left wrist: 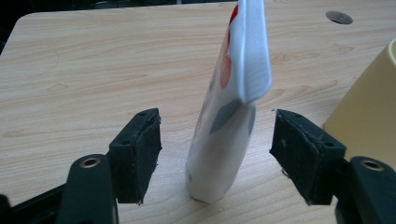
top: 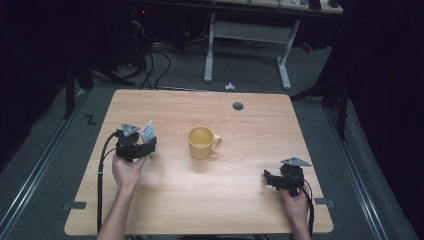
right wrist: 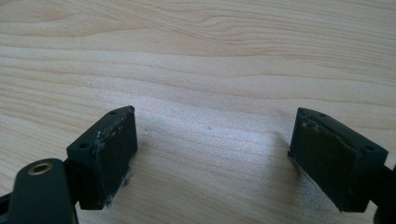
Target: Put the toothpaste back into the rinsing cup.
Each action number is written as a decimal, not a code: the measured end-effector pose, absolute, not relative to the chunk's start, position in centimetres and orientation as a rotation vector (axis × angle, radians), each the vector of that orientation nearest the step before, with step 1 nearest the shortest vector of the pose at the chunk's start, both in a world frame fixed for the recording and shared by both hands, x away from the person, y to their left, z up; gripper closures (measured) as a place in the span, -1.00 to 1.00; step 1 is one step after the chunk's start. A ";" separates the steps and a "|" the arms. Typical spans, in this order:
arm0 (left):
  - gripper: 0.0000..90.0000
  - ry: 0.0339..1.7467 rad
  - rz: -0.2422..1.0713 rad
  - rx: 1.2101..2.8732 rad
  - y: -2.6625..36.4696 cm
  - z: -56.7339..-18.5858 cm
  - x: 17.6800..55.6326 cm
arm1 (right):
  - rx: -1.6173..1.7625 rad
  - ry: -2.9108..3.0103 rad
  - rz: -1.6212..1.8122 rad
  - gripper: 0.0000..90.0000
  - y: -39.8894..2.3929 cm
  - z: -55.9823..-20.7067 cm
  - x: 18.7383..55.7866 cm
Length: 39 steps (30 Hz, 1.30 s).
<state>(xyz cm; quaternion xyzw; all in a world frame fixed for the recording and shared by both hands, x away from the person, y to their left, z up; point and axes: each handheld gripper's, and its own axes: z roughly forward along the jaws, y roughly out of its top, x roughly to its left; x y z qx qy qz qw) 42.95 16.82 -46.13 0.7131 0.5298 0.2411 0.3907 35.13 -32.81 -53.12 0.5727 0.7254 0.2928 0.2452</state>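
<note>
In the left gripper view we see the left gripper point(left wrist: 215, 154) with its jaws spread wide, one on each side of a white pouch point(left wrist: 224, 112) that stands upright on the wooden table point(left wrist: 93, 70). Neither pad touches the pouch; bare wood shows in both gaps. The pouch carries red and grey print, and its sealed top edge tilts slightly to the right. At the right edge of that view we catch the side of the yellow mug point(left wrist: 369, 102), close to the right jaw.

From the high view, the left gripper point(top: 142, 145) sits at the table's left side in the person's left hand point(top: 128, 170), and the mug point(top: 202, 142) stands near the middle, handle pointing right, just right of the pouch point(top: 148, 131).

The right gripper point(right wrist: 215, 158) also has its jaws well apart, with only wood grain between them. In the high view it point(top: 270, 177) rests low near the table's right front, well apart from the mug, held by the right hand point(top: 296, 202).

A small dark round hole point(top: 238, 106) marks the far side of the tabletop.
</note>
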 end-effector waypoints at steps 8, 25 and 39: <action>0.02 1.340 0.624 1.798 16.5 -46.6 43.4 | 1.563 1.980 0.799 -0.67 -32.8 -53.1 35.1; 0.43 1.336 0.618 1.820 16.4 -47.0 43.8 | 1.563 1.980 0.799 -0.67 -32.8 -53.1 35.1; 0.49 1.321 0.614 1.828 16.3 -46.9 43.5 | 1.563 1.980 0.799 -0.67 -32.8 -53.1 35.1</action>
